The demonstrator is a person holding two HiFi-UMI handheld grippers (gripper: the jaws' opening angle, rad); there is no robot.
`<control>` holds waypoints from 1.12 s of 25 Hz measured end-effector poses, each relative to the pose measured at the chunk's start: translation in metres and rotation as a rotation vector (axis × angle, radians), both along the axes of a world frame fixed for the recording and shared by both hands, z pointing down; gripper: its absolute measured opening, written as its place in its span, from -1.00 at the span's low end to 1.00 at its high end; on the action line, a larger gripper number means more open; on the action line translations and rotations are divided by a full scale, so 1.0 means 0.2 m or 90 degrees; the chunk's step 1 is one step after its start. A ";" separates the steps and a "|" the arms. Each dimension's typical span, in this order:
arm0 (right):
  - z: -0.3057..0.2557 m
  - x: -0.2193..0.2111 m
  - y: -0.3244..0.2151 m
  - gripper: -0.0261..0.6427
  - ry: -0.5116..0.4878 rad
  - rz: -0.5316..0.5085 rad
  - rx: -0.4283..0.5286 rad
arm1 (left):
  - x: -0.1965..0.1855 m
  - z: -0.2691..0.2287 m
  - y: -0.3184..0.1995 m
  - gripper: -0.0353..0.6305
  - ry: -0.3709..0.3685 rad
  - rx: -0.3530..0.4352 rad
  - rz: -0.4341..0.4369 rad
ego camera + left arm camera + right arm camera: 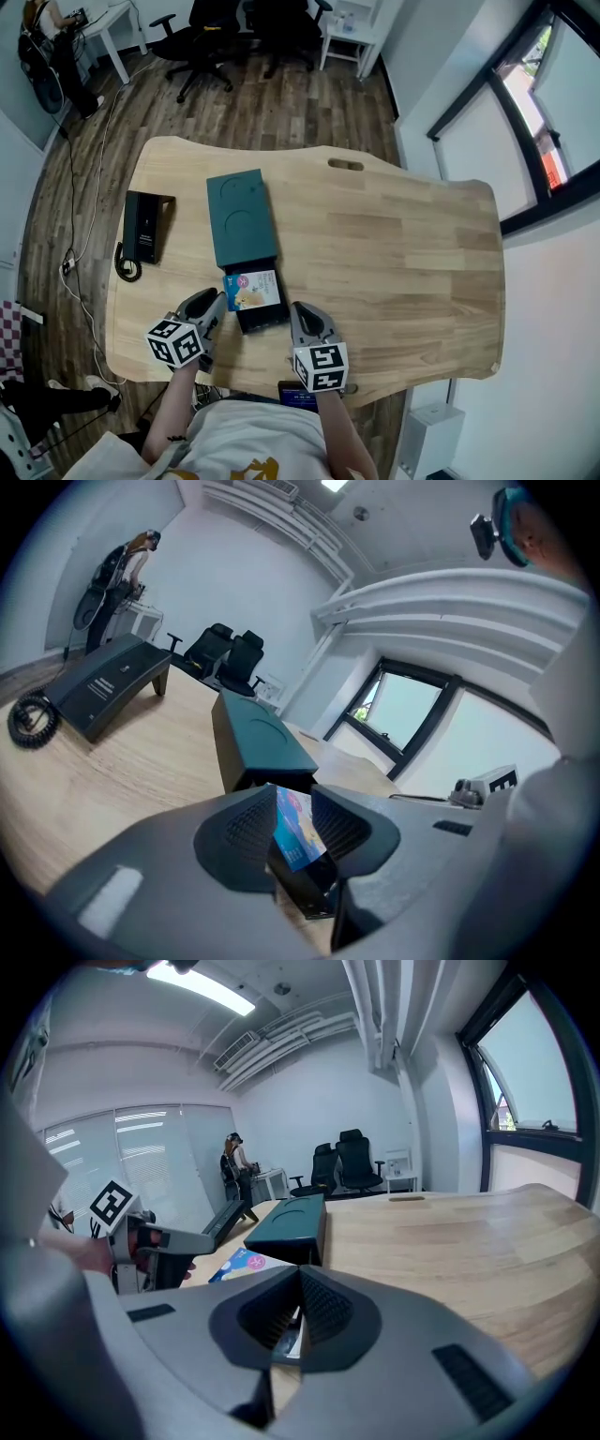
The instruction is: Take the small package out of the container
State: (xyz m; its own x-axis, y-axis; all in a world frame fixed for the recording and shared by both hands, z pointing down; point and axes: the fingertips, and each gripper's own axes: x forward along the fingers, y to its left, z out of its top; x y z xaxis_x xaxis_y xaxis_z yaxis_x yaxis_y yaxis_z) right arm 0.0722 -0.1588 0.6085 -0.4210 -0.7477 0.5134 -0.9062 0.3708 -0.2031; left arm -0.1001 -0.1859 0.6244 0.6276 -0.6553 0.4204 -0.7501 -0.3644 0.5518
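The dark green container (239, 220) lies on the wooden table, and its black drawer (263, 317) is pulled out towards me. The small blue package (253, 289) rests on the drawer. My left gripper (217, 303) sits at the package's left edge. In the left gripper view the package (298, 838) stands tilted between the jaws of my left gripper (292, 822), which is open with a gap beside it. My right gripper (296, 312) is at the drawer's right side. My right gripper (298, 1312) has its jaws almost together on a thin edge, apparently the drawer's wall.
A black desk phone (147, 227) with a coiled cord (127, 267) lies left of the container. The table's front edge runs just below both grippers. A handle slot (345, 165) is cut in the far edge. Office chairs (211, 33) stand beyond the table.
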 end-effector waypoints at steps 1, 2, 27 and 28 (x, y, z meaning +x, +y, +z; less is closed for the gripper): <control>0.01 0.00 0.00 -0.91 0.002 -0.003 -0.004 | 0.02 0.01 0.00 -0.55 0.007 -0.008 0.004; 0.02 0.00 -0.01 -0.91 0.004 -0.005 -0.007 | 0.03 0.03 0.00 -0.50 0.008 -0.018 0.008; 0.12 0.02 -0.05 -0.91 0.050 -0.051 -0.014 | 0.09 0.24 -0.03 -0.41 0.059 -0.156 -0.026; 0.12 0.02 -0.05 -0.91 0.050 -0.051 -0.015 | 0.08 0.24 -0.03 -0.42 0.062 -0.155 -0.028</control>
State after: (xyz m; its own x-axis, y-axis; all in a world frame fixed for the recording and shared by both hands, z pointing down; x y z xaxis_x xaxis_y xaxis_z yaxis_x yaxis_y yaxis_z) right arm 0.0762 -0.1693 0.6331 -0.4374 -0.7002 0.5642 -0.8871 0.4390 -0.1428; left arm -0.0837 -0.1920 0.6725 0.6460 -0.5697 0.5080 -0.7013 -0.1804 0.6896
